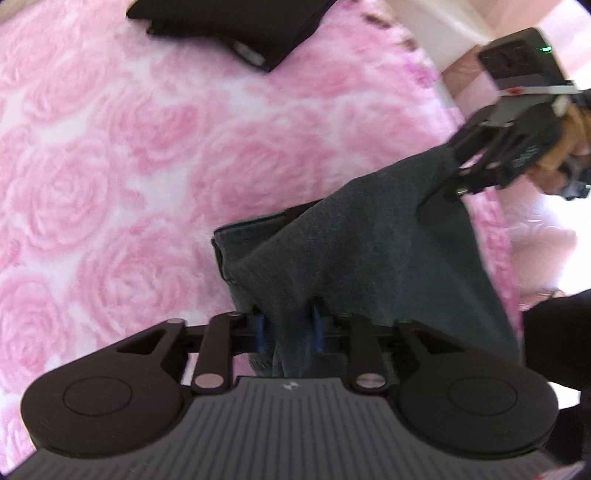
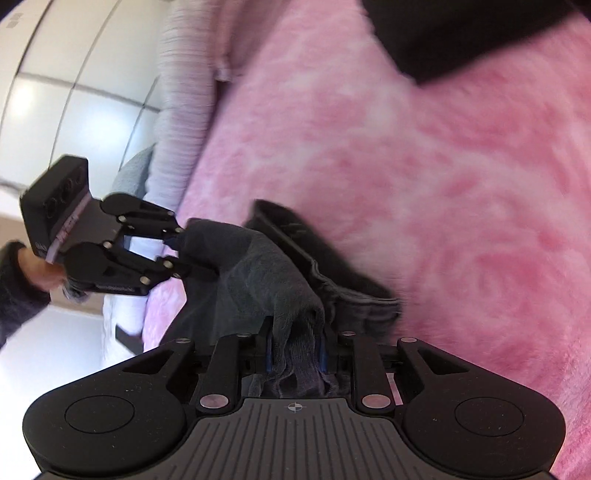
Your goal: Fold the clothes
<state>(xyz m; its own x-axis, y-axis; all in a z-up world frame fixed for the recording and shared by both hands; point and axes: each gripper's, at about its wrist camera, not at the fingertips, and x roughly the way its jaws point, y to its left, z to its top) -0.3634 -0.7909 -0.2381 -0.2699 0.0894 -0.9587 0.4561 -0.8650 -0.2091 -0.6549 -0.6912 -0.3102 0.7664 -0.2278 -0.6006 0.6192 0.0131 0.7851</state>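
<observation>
A dark grey garment (image 1: 362, 236) hangs stretched between both grippers above a pink rose-patterned blanket (image 1: 110, 177). My left gripper (image 1: 290, 325) is shut on one bunched edge of it. My right gripper (image 1: 448, 177) is shut on the other edge, up and to the right. In the right wrist view, my right gripper (image 2: 295, 350) pinches bunched grey cloth (image 2: 266, 273), and my left gripper (image 2: 181, 251) grips the far edge at the left. The garment's lower folded part (image 2: 332, 280) rests on the blanket (image 2: 443, 184).
A folded black garment (image 1: 236, 26) lies on the blanket at the top, also in the right wrist view (image 2: 472, 33). A white ribbed cloth (image 2: 184, 103) and the bed edge lie left, with a tiled floor (image 2: 74, 92) beyond.
</observation>
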